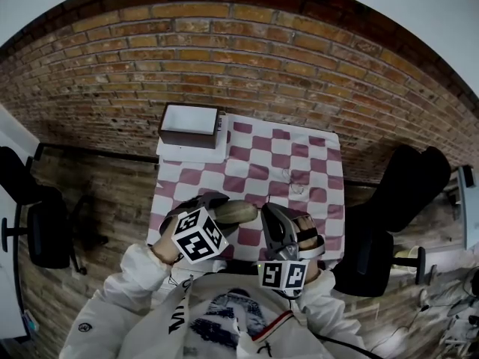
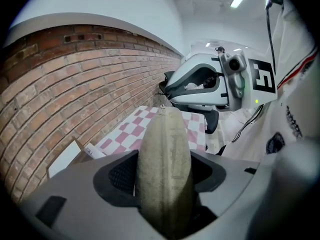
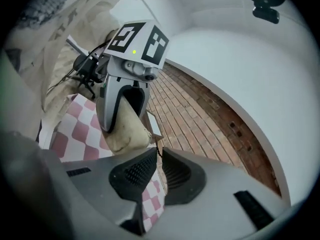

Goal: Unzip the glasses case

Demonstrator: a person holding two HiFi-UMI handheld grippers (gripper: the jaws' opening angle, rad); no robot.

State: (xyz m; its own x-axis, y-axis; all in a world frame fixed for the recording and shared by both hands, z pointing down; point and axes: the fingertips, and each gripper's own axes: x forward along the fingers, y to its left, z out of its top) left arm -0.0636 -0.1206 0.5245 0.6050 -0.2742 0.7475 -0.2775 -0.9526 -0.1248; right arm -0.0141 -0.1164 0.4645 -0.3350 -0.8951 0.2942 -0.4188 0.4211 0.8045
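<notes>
tongs: 2, one per hand
left tongs (image 1: 215, 206): clamped on the case's body, pads on both flanks
right tongs (image 3: 160, 156): closed, tips pinching a small dark pull (image 3: 158, 149) at the case's end
case (image 1: 238, 212): 1
case position: held off the bench (image 1: 329, 200), between the two tongs, over the near edge of the cloth, just ahead of the person's chest
case attitude: roughly level in head view, long axis running from left tongs to right tongs
case look: olive-beige, oblong, rounded ends, dull fabric-like skin, some scuffs and darker marks
case detail: a seam line runs along its ridge in the left gripper view; can't tell from any view how far the zip is open
pull: 1, right at the pointed end of the case
bench: 1
cloth (image 1: 299, 155): 1, red-and-white check, covers the bench top
box (image 1: 187, 136): 1, brown walls, white inside, far left corner of the bench, well apart from the case
chairs: 2, black; one left (image 1: 34, 215) of the bench, one right (image 1: 408, 189)
</notes>
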